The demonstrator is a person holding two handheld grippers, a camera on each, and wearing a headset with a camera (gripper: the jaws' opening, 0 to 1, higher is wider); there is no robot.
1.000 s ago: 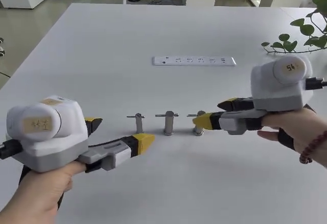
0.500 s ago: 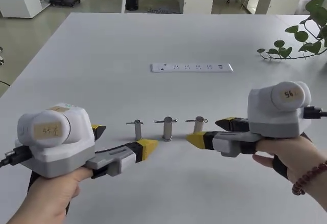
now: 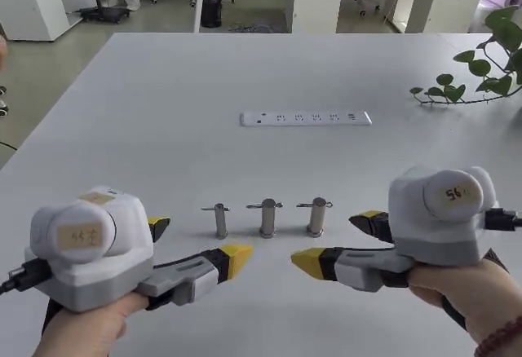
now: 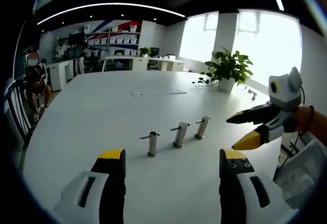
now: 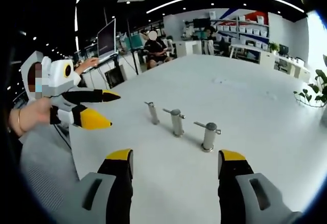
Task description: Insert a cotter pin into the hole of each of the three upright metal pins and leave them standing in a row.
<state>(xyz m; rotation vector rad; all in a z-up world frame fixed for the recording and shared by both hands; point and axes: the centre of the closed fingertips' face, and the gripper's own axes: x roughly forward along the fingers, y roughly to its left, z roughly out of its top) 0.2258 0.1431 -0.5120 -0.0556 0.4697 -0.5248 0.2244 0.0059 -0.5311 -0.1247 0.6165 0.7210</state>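
Landmark: the power strip (image 3: pixel 306 118), lying flat on the white table (image 3: pixel 147 104). All places below are taken from it.
Metal pins: the left pin (image 3: pixel 220 222), middle pin (image 3: pixel 267 218) and right pin (image 3: pixel 316 218) stand upright on my side of the power strip. They form a row parallel with it, each apart from its neighbour.
Cotter pins: a thin cross-piece passes through the head of each upright. These are the left cotter pin (image 3: pixel 214 208), middle cotter pin (image 3: pixel 263 205) and right cotter pin (image 3: pixel 310 204). I judge all three holes filled. How fully each is seated is too small to tell.
Left gripper (image 3: pixel 198 240): farther from the power strip than the row, off the row's left end. Its jaws are apart with nothing between them.
Right gripper (image 3: pixel 334 240): farther from the power strip than the row, off the row's right end. Its jaws are apart and empty.
Reason for hold: I judge that I hold both grippers low, tips turned inward, short of the row and touching no pin. The uprights rest on narrow feet, so a brush from a jaw could topple one.
Task status: in my judgement the row meets the requirement, with nothing left to fit.
Risk: a careless sweep of either gripper toward the power strip would cross the row.
Recommendation: draw both grippers away from the power strip, toward me.
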